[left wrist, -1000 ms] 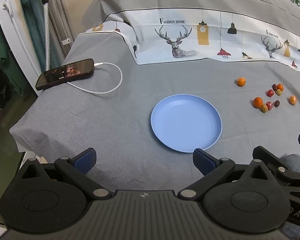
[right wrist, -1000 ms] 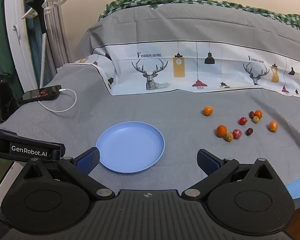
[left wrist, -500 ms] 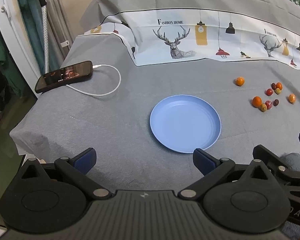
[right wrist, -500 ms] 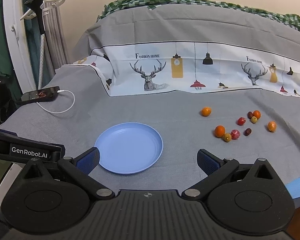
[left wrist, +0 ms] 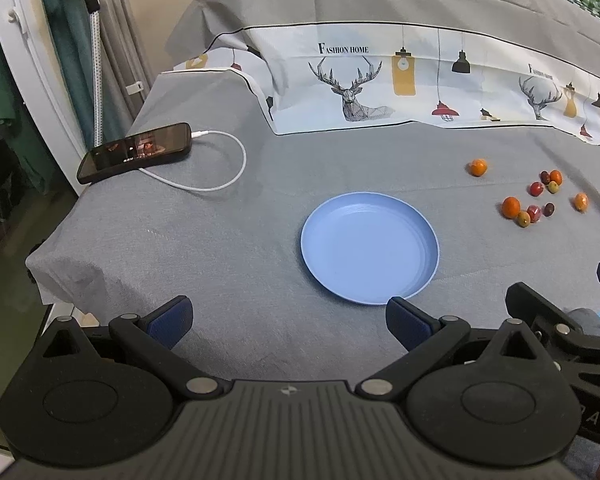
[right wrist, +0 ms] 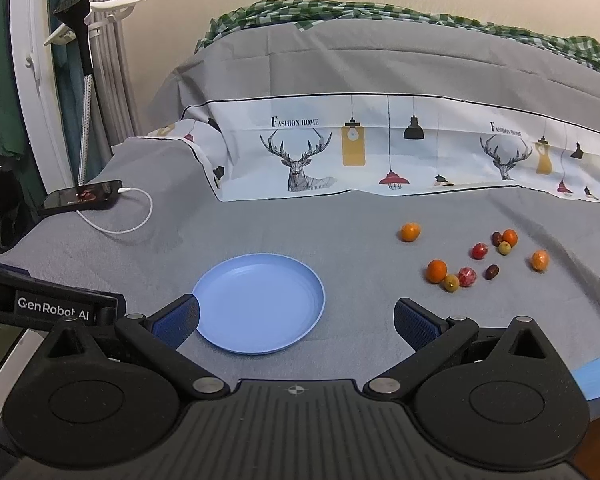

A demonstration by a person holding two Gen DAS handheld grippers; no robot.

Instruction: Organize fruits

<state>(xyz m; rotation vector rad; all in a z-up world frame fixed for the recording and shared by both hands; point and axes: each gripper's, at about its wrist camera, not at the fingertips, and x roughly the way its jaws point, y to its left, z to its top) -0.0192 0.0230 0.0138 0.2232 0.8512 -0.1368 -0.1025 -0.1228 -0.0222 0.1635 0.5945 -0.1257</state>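
Observation:
An empty light blue plate point(left wrist: 369, 248) point(right wrist: 260, 304) lies on the grey cloth. To its right, several small fruits are scattered: orange ones point(left wrist: 511, 206) point(right wrist: 436, 271), red ones point(right wrist: 467, 276), dark ones point(right wrist: 491, 271) and greenish ones point(right wrist: 451, 283); one orange fruit point(left wrist: 477, 167) point(right wrist: 410, 231) lies apart, farther back. My left gripper point(left wrist: 288, 322) is open and holds nothing, near the plate's front edge. My right gripper point(right wrist: 296, 322) is open too, above the plate's near right rim. Each gripper's body shows at the edge of the other's view.
A black phone point(left wrist: 135, 152) point(right wrist: 82, 199) with a white charging cable point(left wrist: 220, 168) lies at the back left near the cloth's edge. A printed deer cloth point(right wrist: 380, 152) rises behind. The table's left edge point(left wrist: 52, 264) drops off. A blue strip point(right wrist: 598, 376) lies at the right.
Both views have shifted slightly; the plate and fruits sit a little lower and closer in the right wrist view. Both grippers stay open and nothing was picked up.

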